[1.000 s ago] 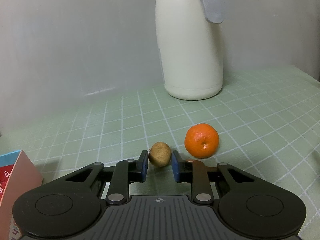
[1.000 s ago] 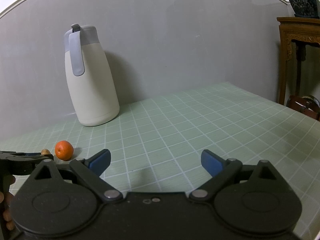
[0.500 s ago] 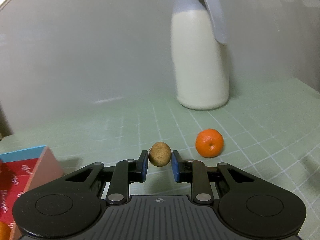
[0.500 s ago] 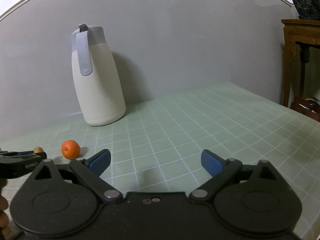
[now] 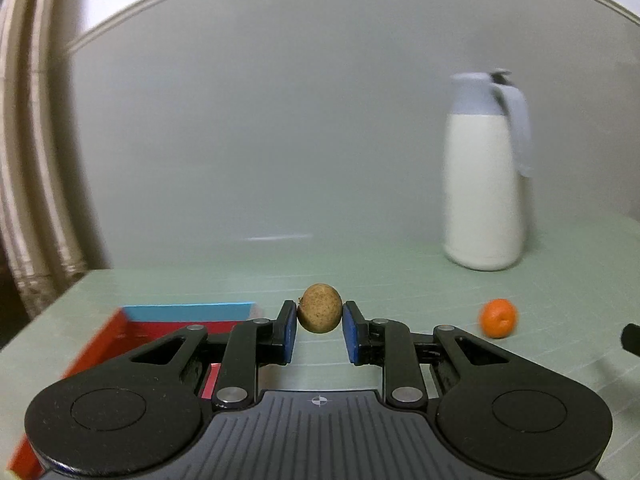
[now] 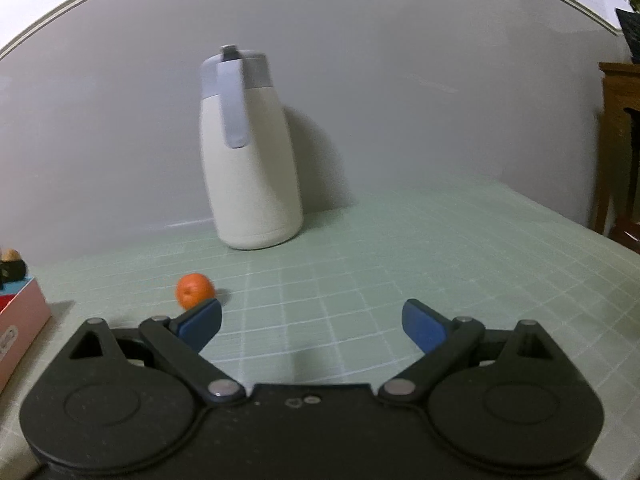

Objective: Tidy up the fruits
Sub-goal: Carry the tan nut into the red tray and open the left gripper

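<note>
My left gripper (image 5: 319, 322) is shut on a small round brown fruit (image 5: 320, 308), held clear of the table between the blue pads. Below and to its left lies an open red box (image 5: 160, 322) with a blue rim. An orange tangerine (image 5: 498, 317) sits on the green checked table to the right. In the right wrist view my right gripper (image 6: 312, 322) stands open with nothing between its fingers; the tangerine (image 6: 194, 290) lies just beyond its left fingertip (image 6: 200, 320). The brown fruit (image 6: 10, 255) shows at the far left edge, above the box (image 6: 20, 320).
A tall cream jug (image 6: 250, 160) with a grey lid and handle stands at the back against the grey wall. A curtain (image 5: 32, 160) hangs past the table's left end. Dark wooden furniture (image 6: 622, 140) stands past the table's right edge.
My left gripper has lifted and swung left with the brown fruit; the box has come under it, and the tangerine and jug have shifted right. The right gripper's view has shifted slightly left.
</note>
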A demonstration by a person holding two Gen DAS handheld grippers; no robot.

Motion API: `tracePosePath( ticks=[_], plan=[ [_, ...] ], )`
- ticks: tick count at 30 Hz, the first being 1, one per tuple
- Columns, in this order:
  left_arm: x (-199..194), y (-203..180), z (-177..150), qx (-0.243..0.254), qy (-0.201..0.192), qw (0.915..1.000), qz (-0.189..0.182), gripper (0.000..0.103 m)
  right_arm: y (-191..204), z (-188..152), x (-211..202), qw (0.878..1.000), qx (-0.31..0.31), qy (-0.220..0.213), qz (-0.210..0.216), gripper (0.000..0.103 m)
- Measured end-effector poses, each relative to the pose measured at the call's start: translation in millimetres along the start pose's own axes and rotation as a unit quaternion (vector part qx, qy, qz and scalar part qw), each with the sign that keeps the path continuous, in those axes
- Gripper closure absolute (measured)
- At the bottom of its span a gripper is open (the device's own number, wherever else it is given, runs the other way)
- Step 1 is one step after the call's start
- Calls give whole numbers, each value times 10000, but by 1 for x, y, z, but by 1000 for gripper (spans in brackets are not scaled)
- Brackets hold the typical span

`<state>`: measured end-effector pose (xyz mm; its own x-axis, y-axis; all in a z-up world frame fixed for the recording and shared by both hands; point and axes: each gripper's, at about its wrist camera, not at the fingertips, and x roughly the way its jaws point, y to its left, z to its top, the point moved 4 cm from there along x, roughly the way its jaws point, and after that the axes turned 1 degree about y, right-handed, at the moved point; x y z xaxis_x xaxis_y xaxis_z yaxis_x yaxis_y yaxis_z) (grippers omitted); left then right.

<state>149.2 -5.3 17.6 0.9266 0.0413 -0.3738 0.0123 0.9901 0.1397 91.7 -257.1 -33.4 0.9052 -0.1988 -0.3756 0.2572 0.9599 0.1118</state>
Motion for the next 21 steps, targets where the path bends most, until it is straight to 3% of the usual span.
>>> tracePosePath(
  ticks=[10,21],
  plan=[
    [1,81,-32,-400,385,9945,886,78,40,-4,-8,9987,-318,-23,399,6],
    [13,132,-60,-777,780,9846,1358,78,74,-11,-8,9952,-647,11,729,6]
  ],
)
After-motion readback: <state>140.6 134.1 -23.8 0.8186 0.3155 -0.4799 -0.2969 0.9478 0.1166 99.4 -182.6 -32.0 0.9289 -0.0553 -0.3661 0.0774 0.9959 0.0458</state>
